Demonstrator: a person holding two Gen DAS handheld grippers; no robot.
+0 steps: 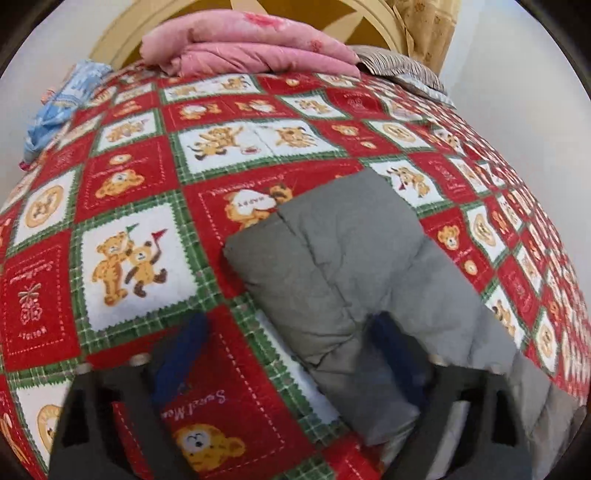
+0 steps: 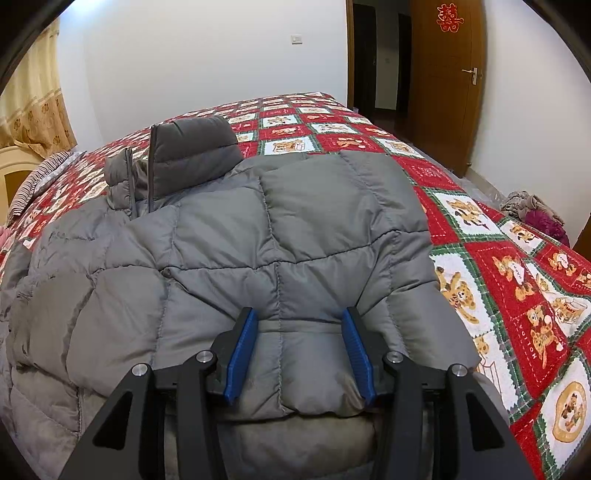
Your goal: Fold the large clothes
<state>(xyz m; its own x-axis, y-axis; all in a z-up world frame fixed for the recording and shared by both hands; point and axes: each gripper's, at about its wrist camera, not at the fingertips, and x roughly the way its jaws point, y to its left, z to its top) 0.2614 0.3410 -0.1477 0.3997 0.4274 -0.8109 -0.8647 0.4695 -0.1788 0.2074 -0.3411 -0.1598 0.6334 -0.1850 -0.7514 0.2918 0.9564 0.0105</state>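
White walls (image 2: 184,55), wooden door (image 2: 448,74) with red paper cutout (image 2: 448,17), dark doorway beside it. Bed (image 2: 517,266) in red teddy-bear quilt; cream headboard (image 1: 122,37); tan curtain (image 2: 33,107).

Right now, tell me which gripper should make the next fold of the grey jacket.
Probably right: the right gripper already has jacket padding bunched between its pads. The left gripper only straddles a sleeve.

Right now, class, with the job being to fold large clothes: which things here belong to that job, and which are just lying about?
Belongs to the job:
grey padded jacket
left gripper, over the jacket's sleeve
right gripper, jacket fabric between its fingers

Just lying about:
pink bedding
blue cloth
striped pillow
clothes heap on the floor
bear-print bedspread
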